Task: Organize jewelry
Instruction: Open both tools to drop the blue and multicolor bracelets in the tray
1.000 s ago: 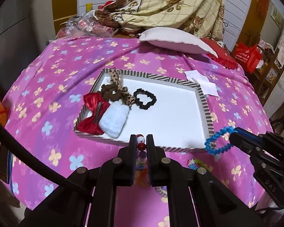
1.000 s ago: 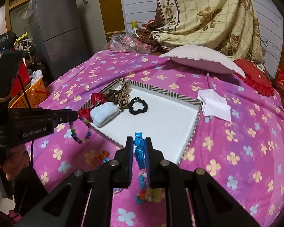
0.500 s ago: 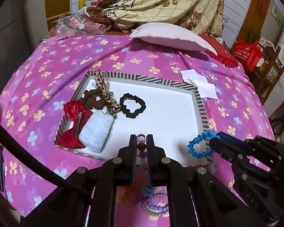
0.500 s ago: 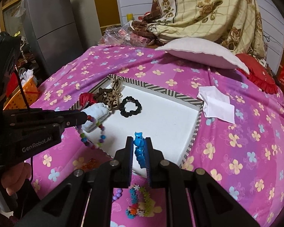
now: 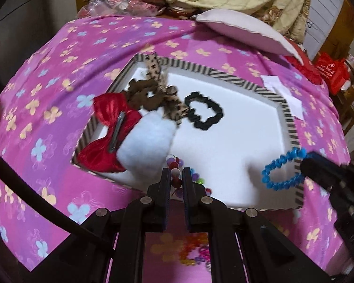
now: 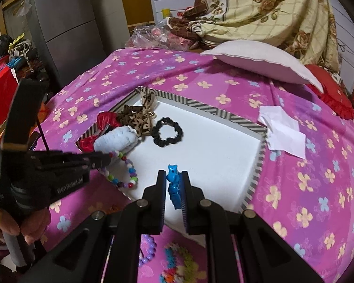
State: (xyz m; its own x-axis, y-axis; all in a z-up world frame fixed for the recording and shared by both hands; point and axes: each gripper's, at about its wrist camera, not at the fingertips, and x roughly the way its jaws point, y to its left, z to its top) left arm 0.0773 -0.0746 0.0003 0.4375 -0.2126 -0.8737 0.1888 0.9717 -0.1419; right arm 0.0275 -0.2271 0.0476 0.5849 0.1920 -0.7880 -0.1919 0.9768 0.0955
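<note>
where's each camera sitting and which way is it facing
Left wrist: sits on the left claw, looking forward and down at the striped tray; its fingers pinch a multicoloured bead bracelet, and the right claw enters at right.
Right wrist: sits on the right claw, facing the same tray; it grips a blue bracelet, and the left claw and a hand show at left.
Shared: tray, black scrunchie, pillow, floral bedspread.

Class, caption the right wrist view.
Right gripper carries a blue plastic bracelet over the striped-rim white tray.
</note>
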